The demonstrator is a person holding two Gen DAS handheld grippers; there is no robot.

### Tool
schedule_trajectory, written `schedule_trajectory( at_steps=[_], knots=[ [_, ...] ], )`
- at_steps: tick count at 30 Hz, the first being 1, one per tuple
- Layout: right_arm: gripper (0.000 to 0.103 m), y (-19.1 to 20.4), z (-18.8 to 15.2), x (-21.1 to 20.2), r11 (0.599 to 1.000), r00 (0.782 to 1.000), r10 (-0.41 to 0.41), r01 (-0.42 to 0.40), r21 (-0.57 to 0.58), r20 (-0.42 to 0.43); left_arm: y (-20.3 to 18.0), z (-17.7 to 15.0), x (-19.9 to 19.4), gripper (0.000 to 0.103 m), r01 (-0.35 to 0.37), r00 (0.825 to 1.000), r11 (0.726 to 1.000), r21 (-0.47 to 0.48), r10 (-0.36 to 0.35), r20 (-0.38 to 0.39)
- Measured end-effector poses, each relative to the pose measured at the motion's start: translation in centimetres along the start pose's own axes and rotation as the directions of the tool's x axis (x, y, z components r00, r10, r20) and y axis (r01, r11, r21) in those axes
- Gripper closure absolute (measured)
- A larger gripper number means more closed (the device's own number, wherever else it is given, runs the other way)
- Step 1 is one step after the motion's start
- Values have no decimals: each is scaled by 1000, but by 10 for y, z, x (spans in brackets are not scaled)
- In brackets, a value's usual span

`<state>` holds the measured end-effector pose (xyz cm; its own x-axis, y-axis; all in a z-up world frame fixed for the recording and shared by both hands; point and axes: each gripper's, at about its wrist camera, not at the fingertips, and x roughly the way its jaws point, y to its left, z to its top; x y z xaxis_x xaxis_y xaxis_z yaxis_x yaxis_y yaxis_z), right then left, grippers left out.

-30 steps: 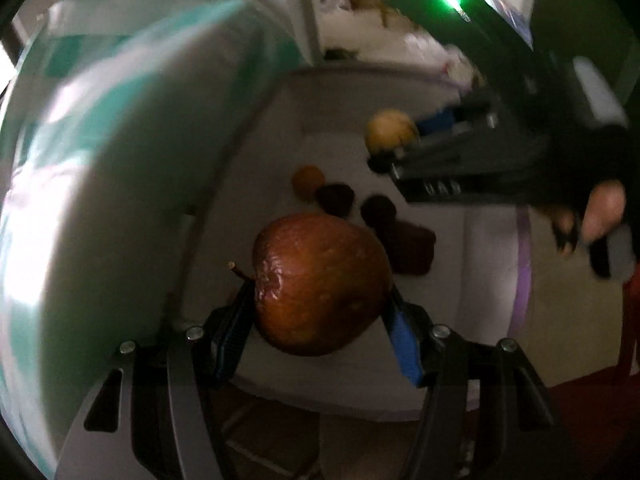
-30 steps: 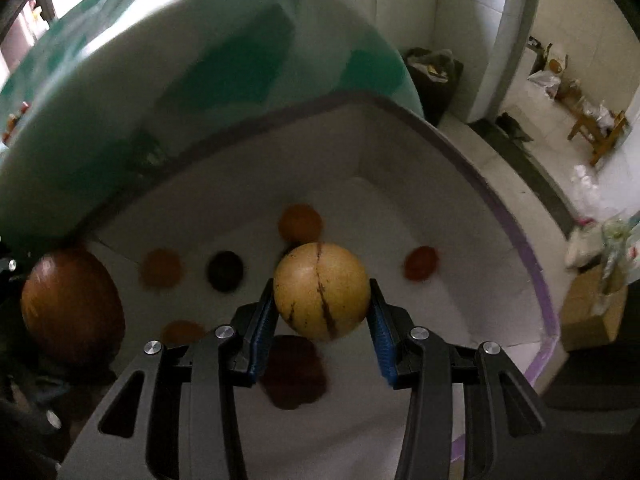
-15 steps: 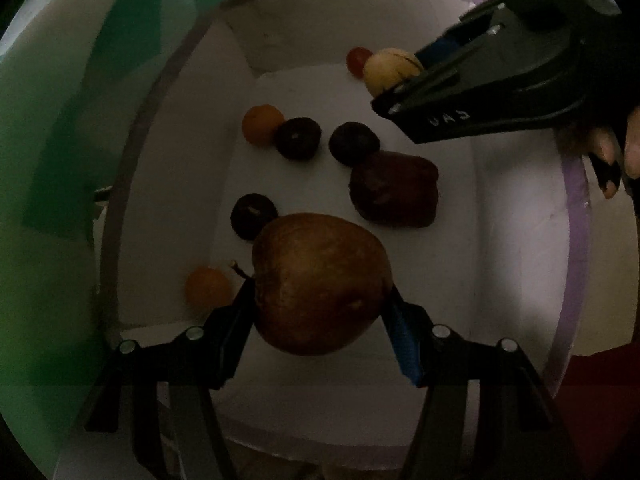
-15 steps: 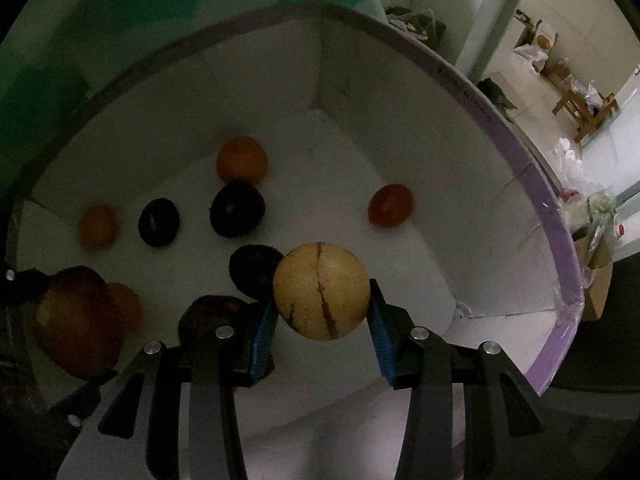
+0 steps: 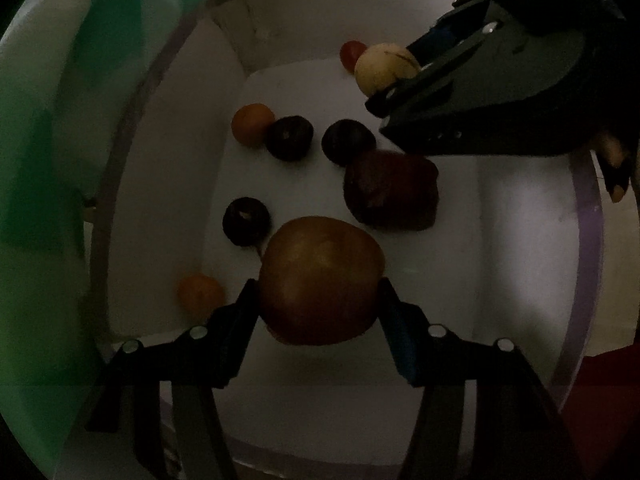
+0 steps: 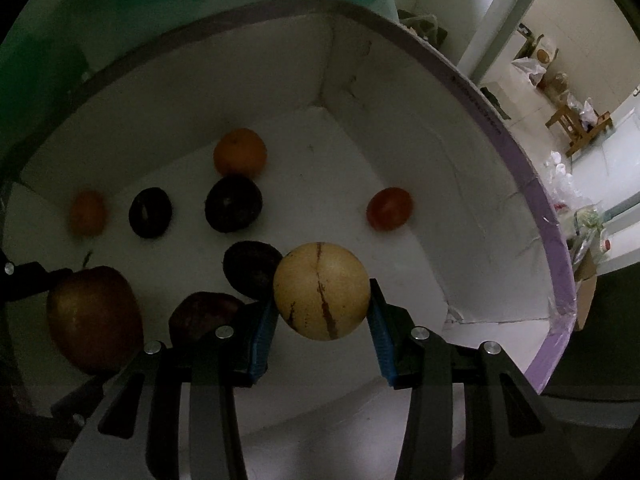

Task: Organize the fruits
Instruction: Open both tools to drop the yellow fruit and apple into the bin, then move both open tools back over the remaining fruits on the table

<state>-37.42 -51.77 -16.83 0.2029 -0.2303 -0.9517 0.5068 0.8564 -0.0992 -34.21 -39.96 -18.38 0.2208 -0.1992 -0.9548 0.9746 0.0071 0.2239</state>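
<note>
The box [image 6: 516,168], white inside with a purple rim, lies below and ahead of both tools, its floor scattered with small fruit.

The apple [image 5: 320,280] is the largest piece: brownish-red and dull-skinned. The left hand-held gripper [image 5: 318,300] is clenched on it at its widest girth, pads on opposite flanks, and it hangs above the box floor. It looks heavy for its size and firm, though likely to bruise, so a hold across the middle suits it better than one near the stem.

Just ahead and right of that tool, a dark red fruit [image 5: 392,192] rests on the floor, blocky and probably soft.

The melon [image 6: 322,290], pale yellow with brown stripes, sits gripped between the pads of the right hand-held gripper [image 6: 322,312], also above the floor. Smooth and round, it could slip if the pads ride off its equator.

Beyond the right tool lie three dark plums [image 6: 234,204], two oranges [image 6: 240,152] and, to its right, a small tomato [image 6: 390,208], light, thin-skinned and easily crushed.
</note>
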Motion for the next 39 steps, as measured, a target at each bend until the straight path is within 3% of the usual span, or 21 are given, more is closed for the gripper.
schedule_trajectory(
  at_steps=[3,5,7,11,16,18,20,25,29,32,35,38,39],
  knots=[
    [54,-1,-1,-1,1000,1000,8,-8,14,0,1,1,-3,43,2,1000,1000,-3,-2,15],
    [42,-1,-1,-4,1000,1000,17,-17,22,7,2,1,-4,43,-9,1000,1000,-7,9,23],
    [39,0,-2,-5,1000,1000,16,-16,22,9,4,1,-5,42,-13,1000,1000,-18,14,27],
    [30,2,-2,-5,1000,1000,6,-6,19,5,4,1,-13,34,-22,999,999,-29,24,49],
    [25,1,-3,-21,1000,1000,-1,0,22,23,6,-5,-43,25,-36,993,998,-49,41,113],
    [24,-2,-2,-35,999,999,-2,1,32,53,8,-9,-55,24,-38,990,998,-54,45,137],
    [23,-4,0,-52,999,996,-7,4,41,90,14,-14,-72,17,-45,981,997,-64,56,183],
    [19,4,11,-96,1000,984,-10,7,21,180,19,-32,-116,7,-80,947,994,-69,97,307],
    [18,25,26,-140,1000,963,-10,9,4,270,25,-45,-141,6,-124,917,989,-83,146,372],
    [16,43,32,-174,999,937,27,-18,-30,349,38,-67,-170,6,-167,866,973,-158,222,448],
    [16,74,38,-210,992,890,100,-57,-109,444,66,-92,-196,5,-172,820,946,-273,291,493],
    [16,103,45,-225,983,868,151,-80,-166,473,103,-127,-227,2,-166,768,892,-420,384,512],
    [16,117,48,-229,976,863,179,-95,-195,472,121,-144,-235,2,-155,751,860,-485,422,508]
  ],
)
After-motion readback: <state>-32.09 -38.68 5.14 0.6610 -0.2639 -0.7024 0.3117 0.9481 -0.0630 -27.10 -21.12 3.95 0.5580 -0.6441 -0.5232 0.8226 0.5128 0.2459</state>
